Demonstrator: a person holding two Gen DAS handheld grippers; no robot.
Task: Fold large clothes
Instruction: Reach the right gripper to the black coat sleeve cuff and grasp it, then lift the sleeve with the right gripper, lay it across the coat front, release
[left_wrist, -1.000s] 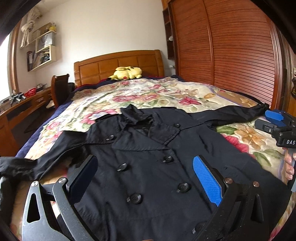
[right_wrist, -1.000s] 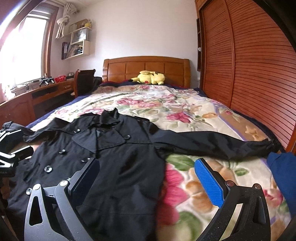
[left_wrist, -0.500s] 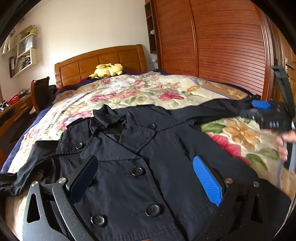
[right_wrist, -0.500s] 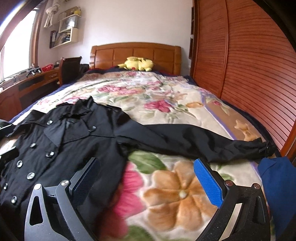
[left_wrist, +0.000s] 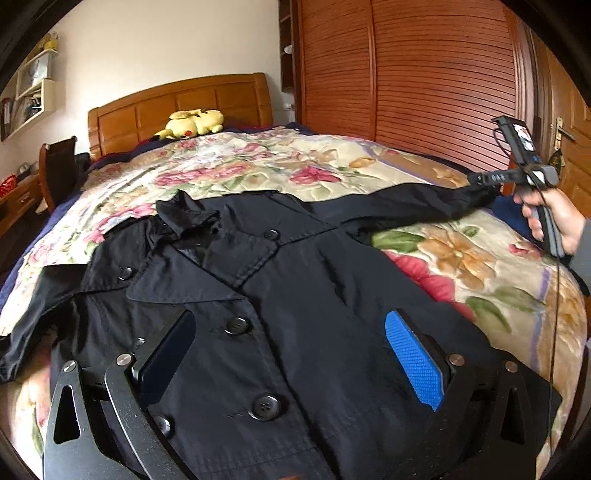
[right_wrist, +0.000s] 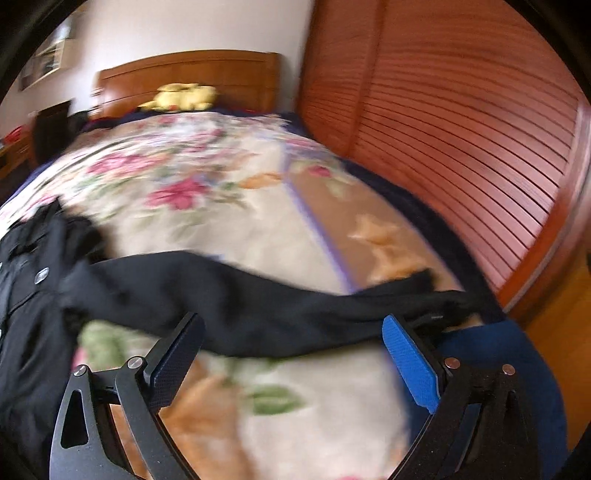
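On the bed: a black double-breasted coat lies front-up across a floral quilt, collar toward the wooden headboard.
Coat sleeves: one sleeve stretches out flat toward the slatted wardrobe doors; the other sleeve trails off toward the opposite edge of the bed.
Left gripper: hovers over the lower front of the coat, fingers spread wide, nothing between them; the black pad and the blue pad sit over the button rows.
Right gripper: fingers spread apart, empty, pointing at the outstretched sleeve; its view is motion-blurred.
Right gripper from the left wrist view: its body is near the sleeve's cuff end, held by a hand at the side of the bed; whether it touches the cuff cannot be told.
Sleeve cuff: lies near the quilt's edge, just beside a blue cloth.
Head of the bed: a yellow plush toy rests by the headboard.
Far side: a dark chair stands beside the bed.
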